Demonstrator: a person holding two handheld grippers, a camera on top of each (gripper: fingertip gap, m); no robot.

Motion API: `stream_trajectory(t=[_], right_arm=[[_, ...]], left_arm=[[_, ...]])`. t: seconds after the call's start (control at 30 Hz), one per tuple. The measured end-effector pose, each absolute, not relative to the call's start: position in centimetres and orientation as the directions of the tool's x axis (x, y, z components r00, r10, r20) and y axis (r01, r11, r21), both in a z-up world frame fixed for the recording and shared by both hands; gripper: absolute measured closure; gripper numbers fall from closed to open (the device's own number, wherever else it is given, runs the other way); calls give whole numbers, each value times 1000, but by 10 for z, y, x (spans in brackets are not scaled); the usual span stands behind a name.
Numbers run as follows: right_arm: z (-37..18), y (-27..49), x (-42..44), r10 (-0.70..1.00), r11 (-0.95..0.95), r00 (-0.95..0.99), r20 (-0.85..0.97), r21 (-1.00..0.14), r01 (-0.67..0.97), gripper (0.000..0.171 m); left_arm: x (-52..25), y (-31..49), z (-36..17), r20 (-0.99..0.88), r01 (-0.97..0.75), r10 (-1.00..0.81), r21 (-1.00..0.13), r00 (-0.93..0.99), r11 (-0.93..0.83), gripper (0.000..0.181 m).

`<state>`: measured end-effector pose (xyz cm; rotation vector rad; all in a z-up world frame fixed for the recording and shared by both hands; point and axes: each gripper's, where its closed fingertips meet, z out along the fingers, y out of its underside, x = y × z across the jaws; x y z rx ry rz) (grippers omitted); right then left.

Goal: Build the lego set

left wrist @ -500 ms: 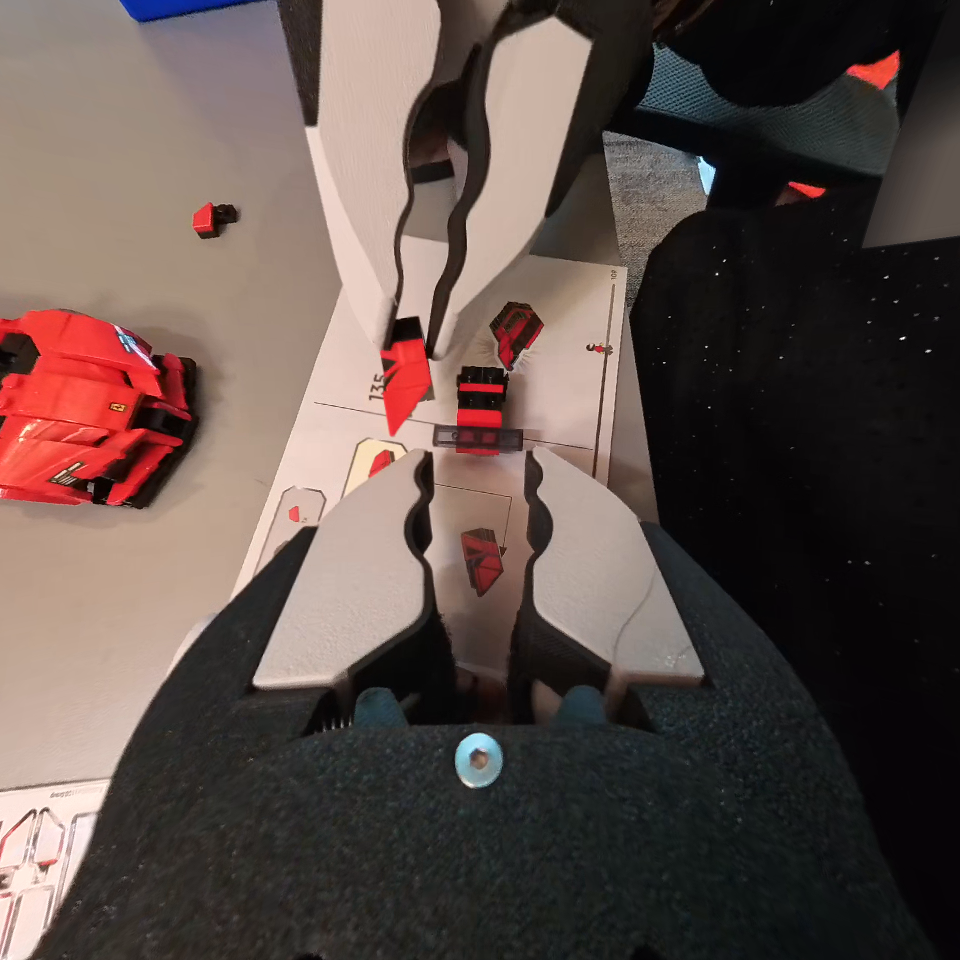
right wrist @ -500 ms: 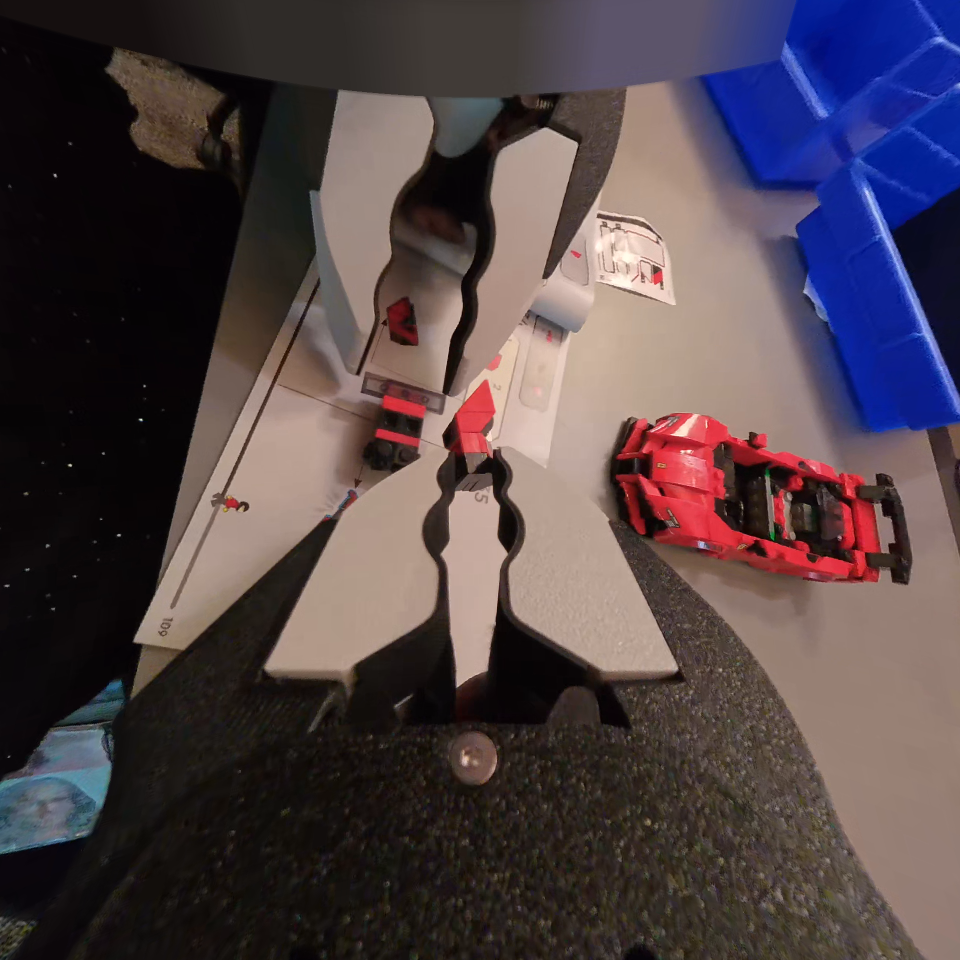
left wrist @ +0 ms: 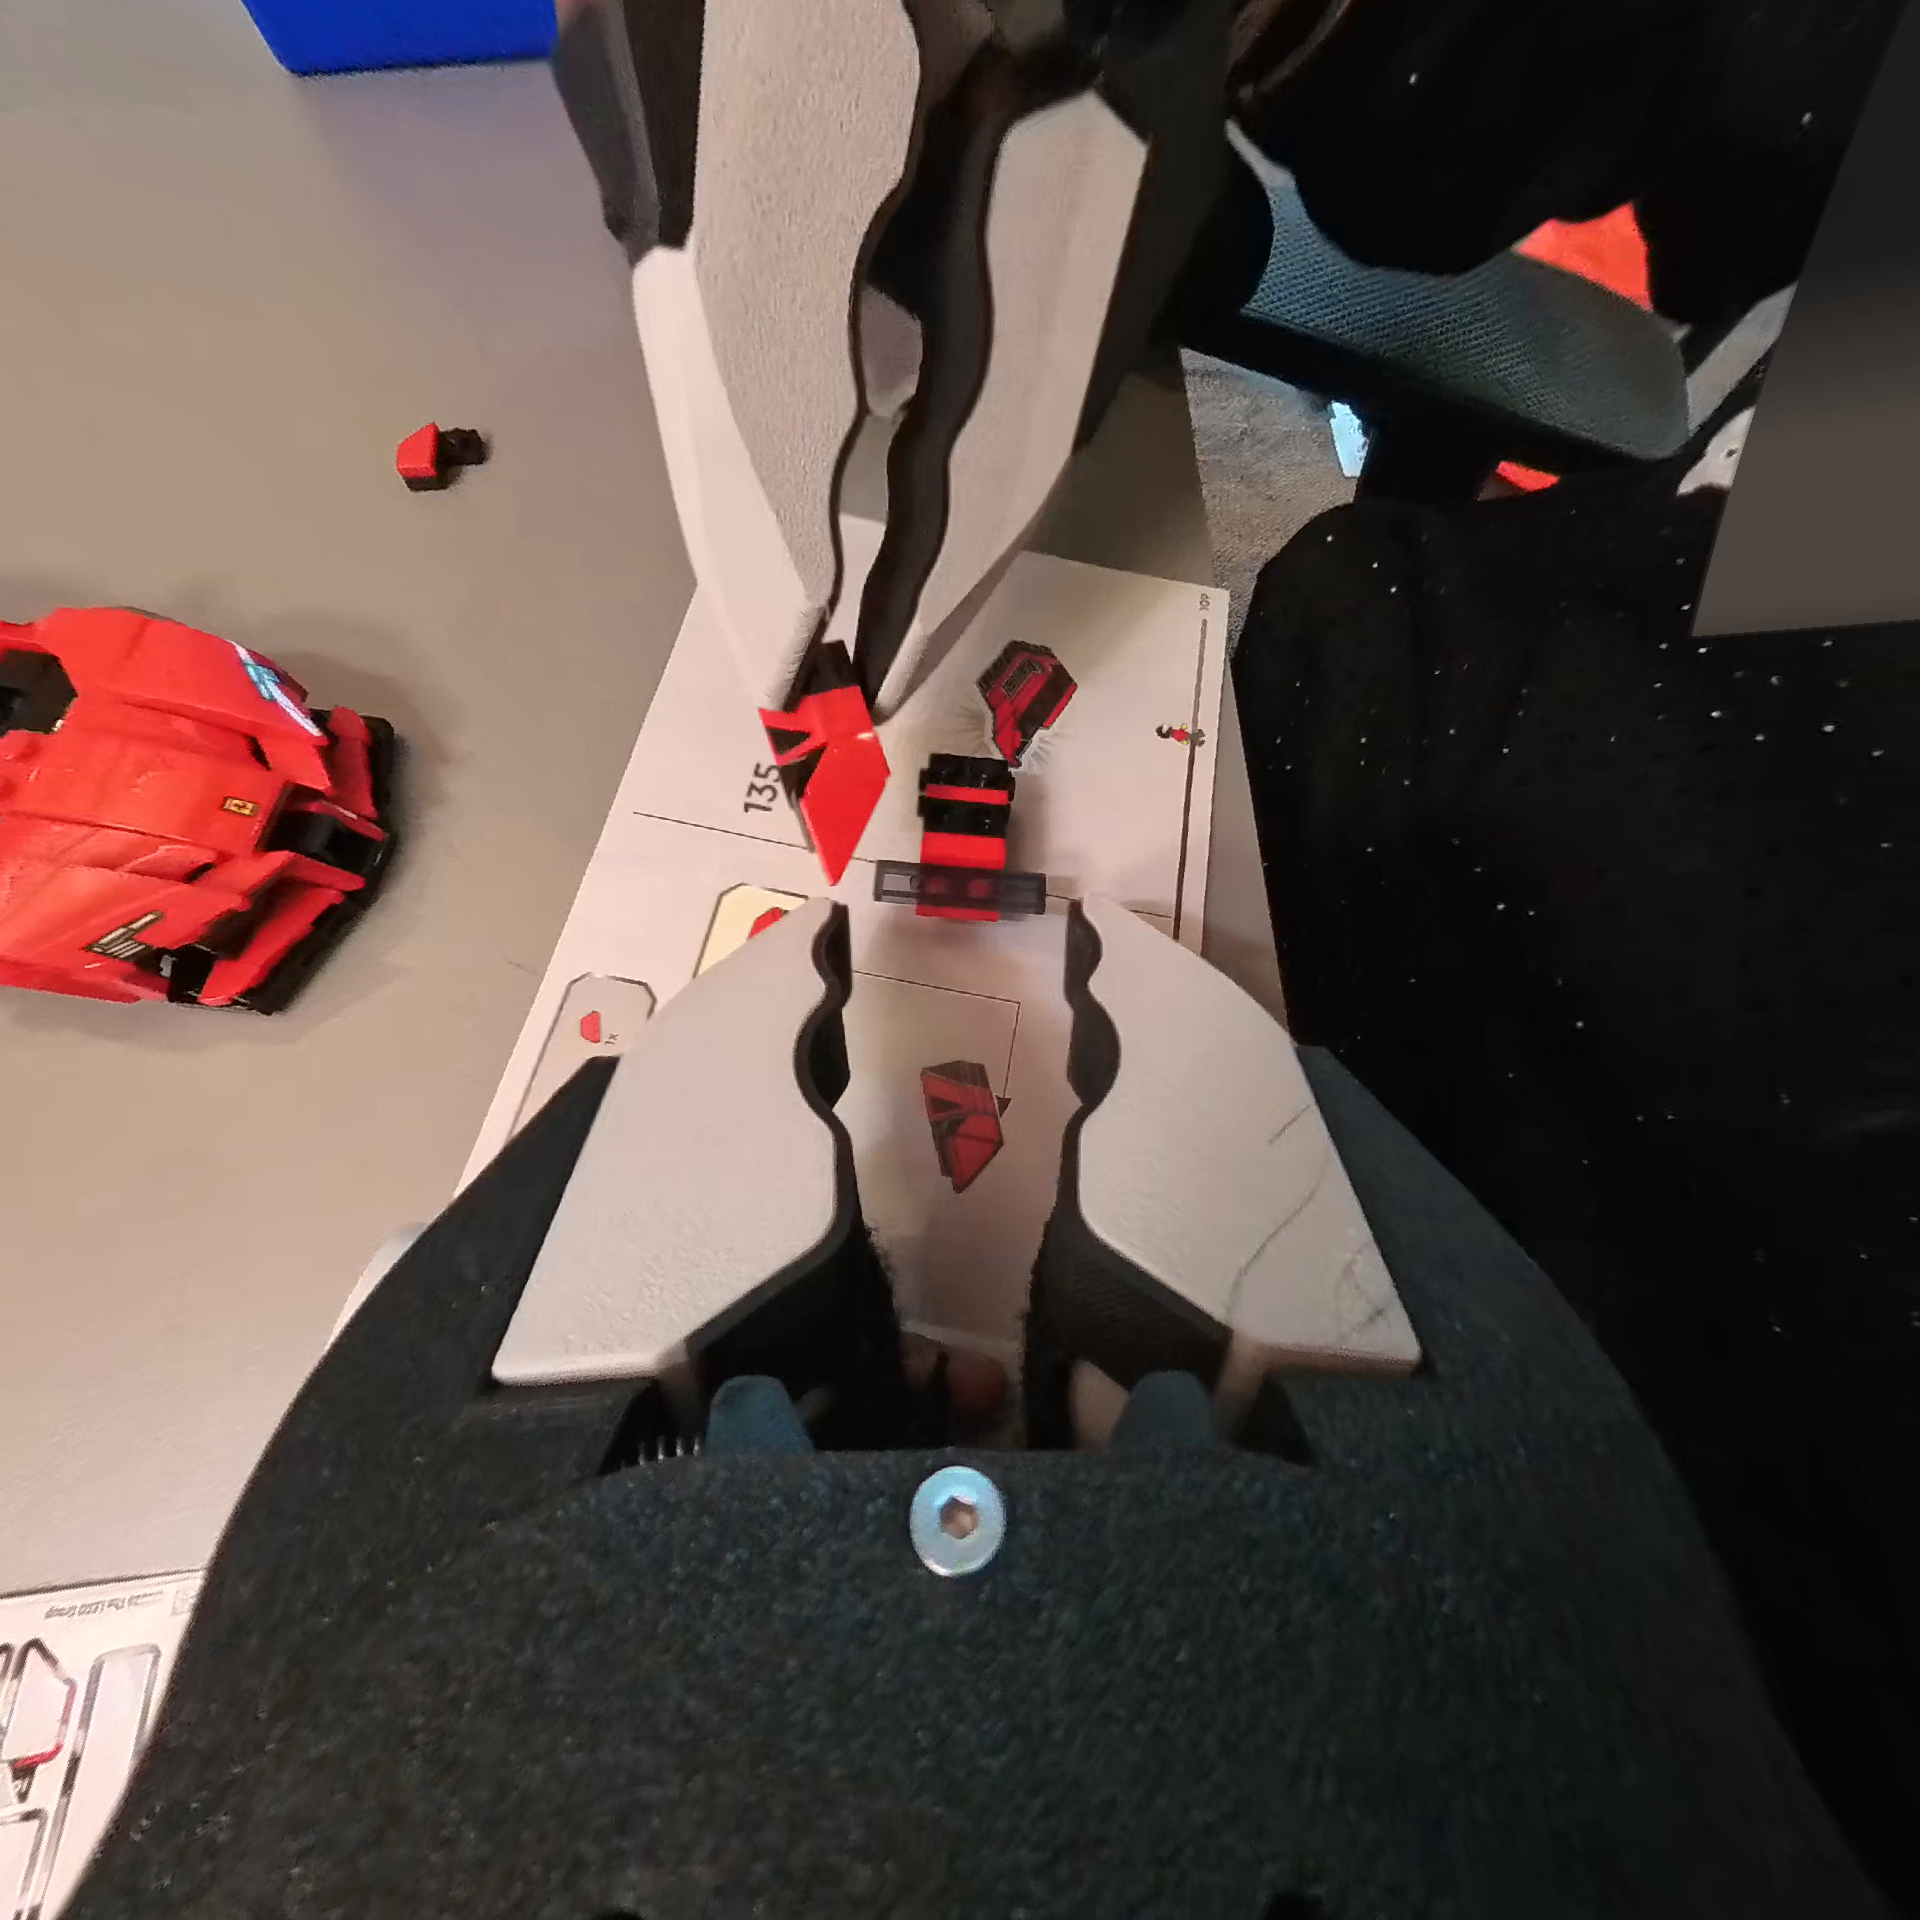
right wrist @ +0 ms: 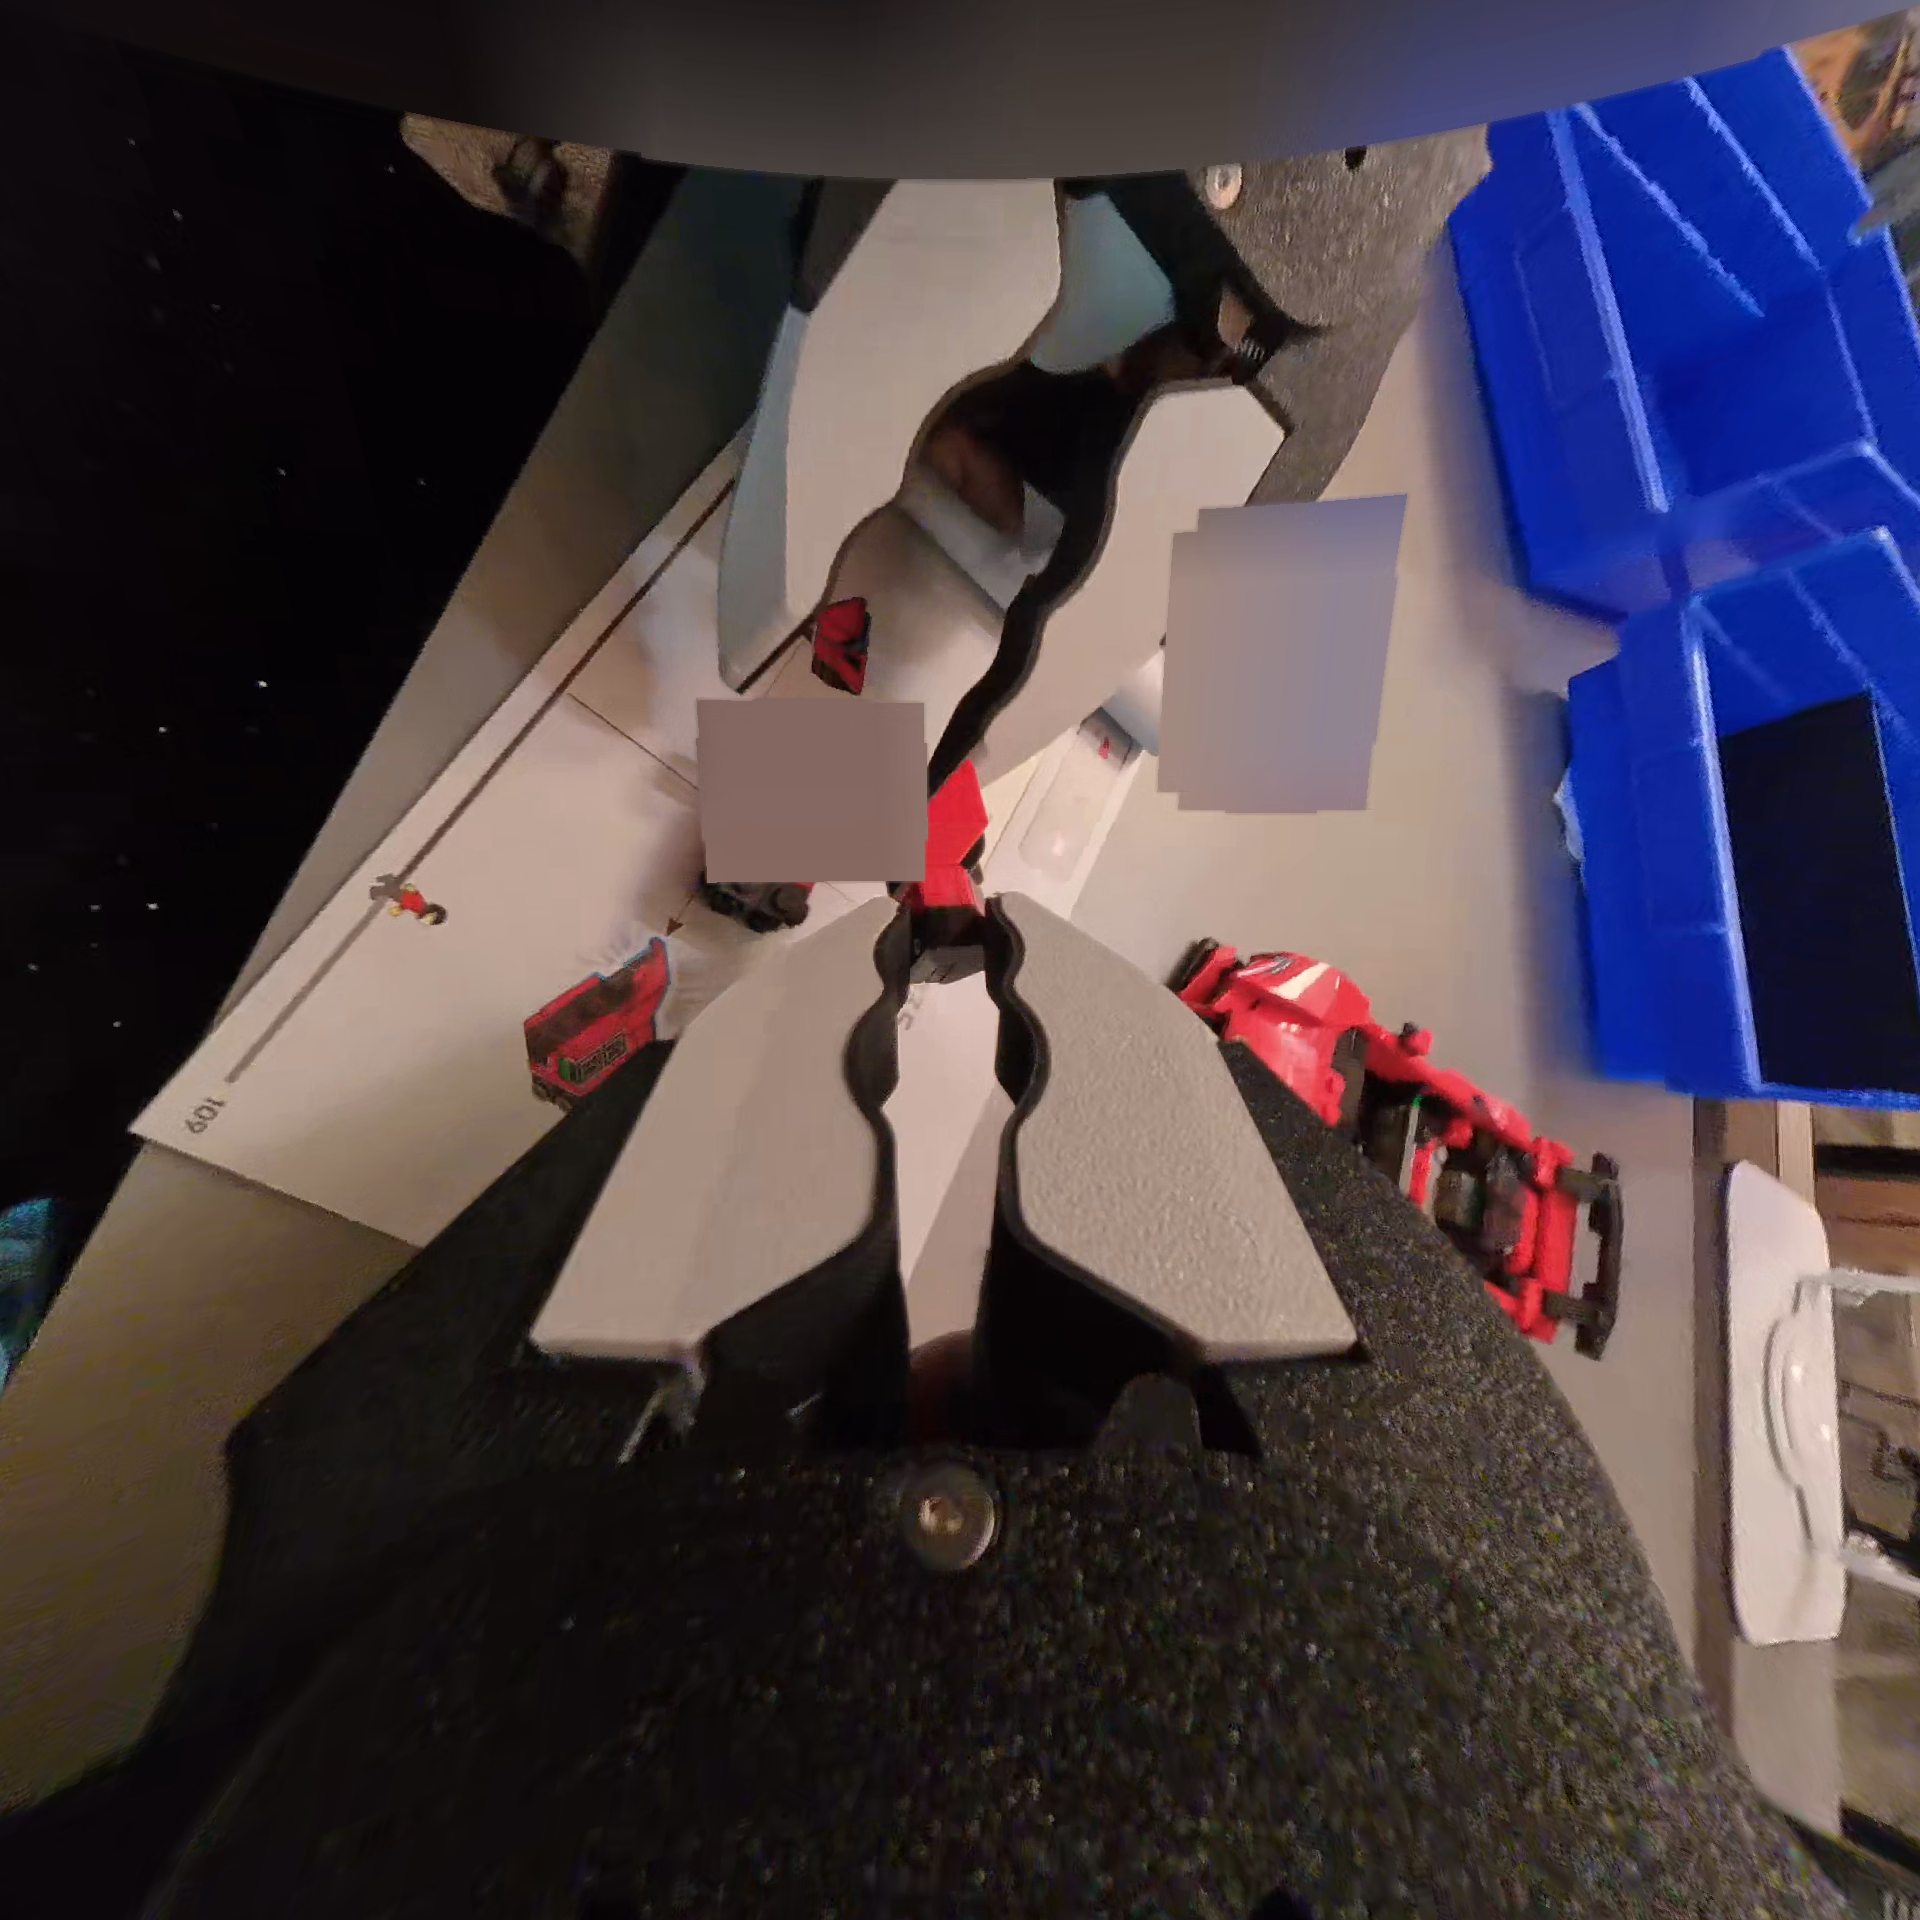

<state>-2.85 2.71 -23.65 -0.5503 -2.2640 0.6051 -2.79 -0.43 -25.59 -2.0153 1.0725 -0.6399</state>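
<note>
Right gripper (left wrist: 854, 694) pinches red wedge piece (left wrist: 831, 774); left gripper (left wrist: 956, 914) spread, empty.
Best approach: left steadies the small red-black sub-assembly (left wrist: 961, 821) on the instruction booklet (left wrist: 1122, 665); right aligns studs, presses straight.

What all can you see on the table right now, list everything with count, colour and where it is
Red wedge piece: one, red and black, held over the instruction booklet.
Small sub-assembly: one, red and black with a smoky clear plate, on the booklet beside the wedge.
Instruction booklet: one, white, open at the table edge.
Car: one, red and black, on the grey table.
Loose piece: one, red and black, beyond the car.
Bins: blue, stacked at the far side.
Right gripper: grey, shut on the wedge.
Left gripper: grey, open, empty.
</note>
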Motion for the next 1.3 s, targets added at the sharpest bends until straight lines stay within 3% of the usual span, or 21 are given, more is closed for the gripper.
stream_trajectory(t=[0.2,0.67,1.3], right_arm=[[-238,26,-28,497,821,-708,501,-536,197,157],[-246,28,-22,500,796,-715,488,-584,159,157],[-250,26,-27,209,833,-899,384,-552,-43,158]], left_arm=[[-27,-4,-262,41,-517,-848,-777,528,-360,135],[-27,-3,-267,24,-543,-846,-756,533,-364,137],[-27,-3,-268,18,-553,-846,-749,533,-364,137]])
